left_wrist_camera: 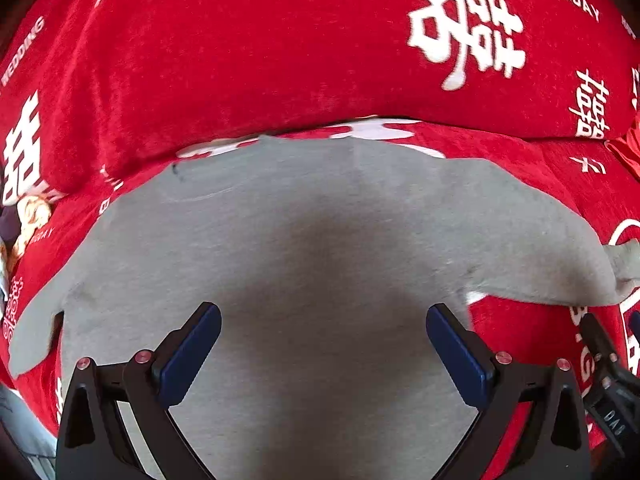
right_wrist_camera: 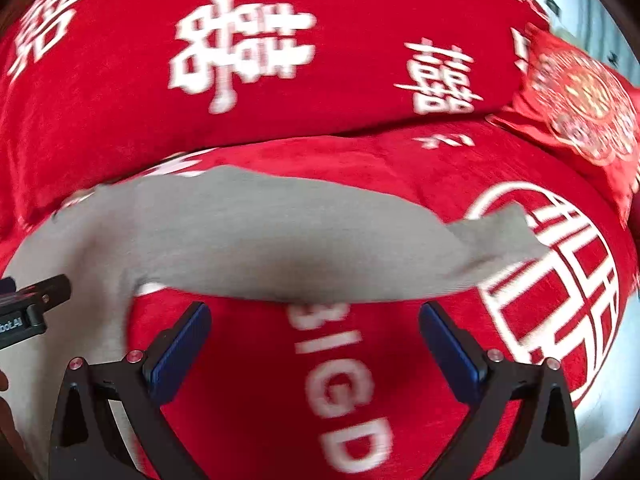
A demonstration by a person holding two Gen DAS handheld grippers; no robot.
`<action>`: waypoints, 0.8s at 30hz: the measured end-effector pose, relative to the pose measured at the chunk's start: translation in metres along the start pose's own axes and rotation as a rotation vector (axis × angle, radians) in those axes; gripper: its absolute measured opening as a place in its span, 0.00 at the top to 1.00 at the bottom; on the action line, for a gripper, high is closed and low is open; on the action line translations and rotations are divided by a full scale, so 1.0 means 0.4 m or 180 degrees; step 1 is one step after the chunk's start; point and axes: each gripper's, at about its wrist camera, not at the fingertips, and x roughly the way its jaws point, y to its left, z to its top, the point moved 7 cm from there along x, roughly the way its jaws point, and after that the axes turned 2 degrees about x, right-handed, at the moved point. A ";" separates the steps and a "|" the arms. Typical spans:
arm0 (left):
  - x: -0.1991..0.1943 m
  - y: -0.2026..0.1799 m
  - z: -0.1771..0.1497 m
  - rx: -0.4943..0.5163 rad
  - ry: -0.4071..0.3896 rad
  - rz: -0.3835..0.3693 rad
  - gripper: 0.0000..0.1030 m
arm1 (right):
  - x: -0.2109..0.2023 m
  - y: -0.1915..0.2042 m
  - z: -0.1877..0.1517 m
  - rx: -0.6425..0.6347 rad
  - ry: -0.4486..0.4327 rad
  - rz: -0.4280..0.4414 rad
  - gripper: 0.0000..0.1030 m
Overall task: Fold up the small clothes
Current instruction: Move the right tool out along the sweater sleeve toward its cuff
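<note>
A T-shirt (left_wrist_camera: 304,240) was spread on a sofa seat cover (right_wrist_camera: 400,168), before the backrest (left_wrist_camera: 240,48); a cushion (right_wrist_camera: 580,120) was propped at the right.

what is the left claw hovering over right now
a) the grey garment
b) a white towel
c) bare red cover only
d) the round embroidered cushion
a: in the left wrist view the open left claw has the grey garment filling the gap between its fingers, with the red cover beyond it.
</note>
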 end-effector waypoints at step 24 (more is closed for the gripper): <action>0.086 -0.167 0.093 0.0275 0.0066 0.0109 0.00 | 0.136 -0.350 0.038 0.0870 0.0263 -0.0162 0.00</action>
